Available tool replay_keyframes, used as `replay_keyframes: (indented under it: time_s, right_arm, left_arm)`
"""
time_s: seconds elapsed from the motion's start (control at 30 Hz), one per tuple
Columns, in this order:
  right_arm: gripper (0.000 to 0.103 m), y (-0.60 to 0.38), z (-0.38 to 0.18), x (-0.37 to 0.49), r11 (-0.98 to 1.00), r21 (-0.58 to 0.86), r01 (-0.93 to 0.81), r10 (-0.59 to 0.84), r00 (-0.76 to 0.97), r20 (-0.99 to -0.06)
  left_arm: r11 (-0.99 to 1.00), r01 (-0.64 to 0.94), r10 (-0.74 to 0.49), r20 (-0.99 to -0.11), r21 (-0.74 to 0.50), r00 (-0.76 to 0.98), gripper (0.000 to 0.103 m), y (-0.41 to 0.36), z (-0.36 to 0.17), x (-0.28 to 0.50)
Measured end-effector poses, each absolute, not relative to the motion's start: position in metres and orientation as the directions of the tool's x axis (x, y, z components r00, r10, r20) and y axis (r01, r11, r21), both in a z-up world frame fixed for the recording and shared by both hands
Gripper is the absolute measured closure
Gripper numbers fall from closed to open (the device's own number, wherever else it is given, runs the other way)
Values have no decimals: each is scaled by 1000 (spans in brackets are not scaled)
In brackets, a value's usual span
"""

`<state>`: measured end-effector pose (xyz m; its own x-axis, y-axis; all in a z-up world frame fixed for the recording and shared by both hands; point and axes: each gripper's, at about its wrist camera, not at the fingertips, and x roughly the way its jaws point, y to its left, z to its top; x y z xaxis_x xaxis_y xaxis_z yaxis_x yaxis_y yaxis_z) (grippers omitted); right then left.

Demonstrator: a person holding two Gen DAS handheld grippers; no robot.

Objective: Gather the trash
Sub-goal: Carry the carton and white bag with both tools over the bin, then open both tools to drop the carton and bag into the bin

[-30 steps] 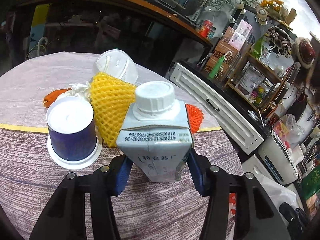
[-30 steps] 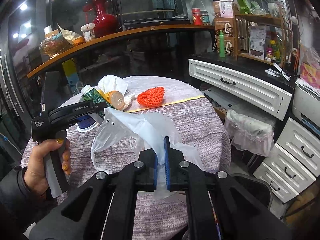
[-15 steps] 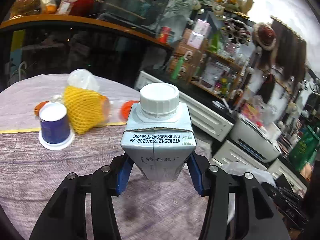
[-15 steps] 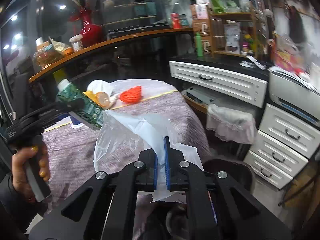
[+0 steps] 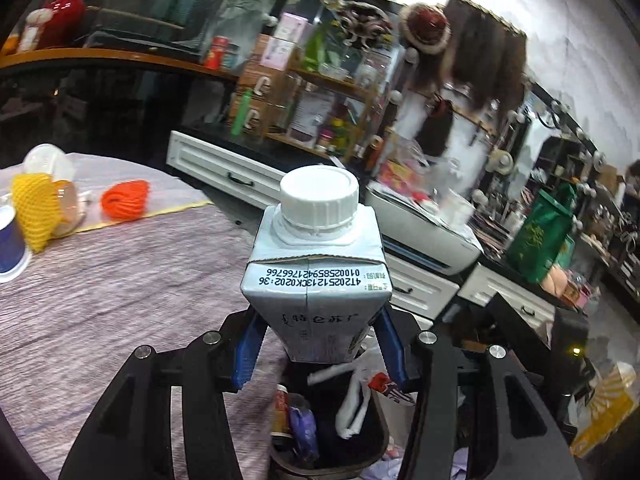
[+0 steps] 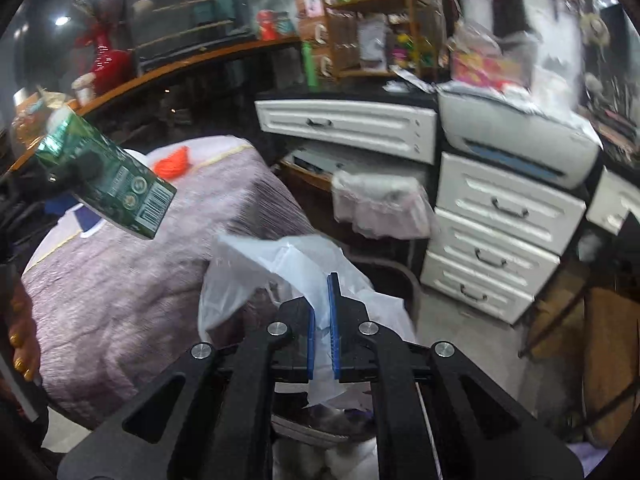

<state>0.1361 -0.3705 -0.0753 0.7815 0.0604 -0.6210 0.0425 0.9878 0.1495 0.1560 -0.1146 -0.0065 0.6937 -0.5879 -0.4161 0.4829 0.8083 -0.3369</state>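
Observation:
My left gripper [image 5: 318, 344] is shut on a drink carton [image 5: 316, 276] with a white screw cap, held upright in the air above a dark trash bin [image 5: 332, 436] that holds several wrappers. The carton's green side [image 6: 108, 178] shows at the left of the right wrist view. My right gripper [image 6: 322, 336] is shut on a thin white plastic bag [image 6: 280, 276], held off the table's edge over the bin [image 6: 320, 428].
On the round purple-clothed table [image 5: 100, 296] lie a yellow foam net [image 5: 34, 210], an orange foam net [image 5: 126, 199], a blue cup [image 5: 10, 246] and a clear lid [image 5: 48, 160]. White drawers [image 6: 496, 236] and a printer [image 6: 520, 140] stand to the right.
My left gripper lifted the carton off the table and carried it right, over the bin. My right gripper moved the bag right, off the table edge.

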Motion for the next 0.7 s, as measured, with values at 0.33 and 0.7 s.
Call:
replay_keyframes:
  time_s: [0.33,0.7]
  right_arm:
    - [63,-384,-171,170,974,195,119,76,639,-766]
    - [39,-432,-157,149,947,182,267,-57,692,-720]
  left_arm:
    - [782,556,-610,-529,-282,590,53,-180,-48,161]
    - [790,564,-558,-662,-240,501,53,-212,-102,175]
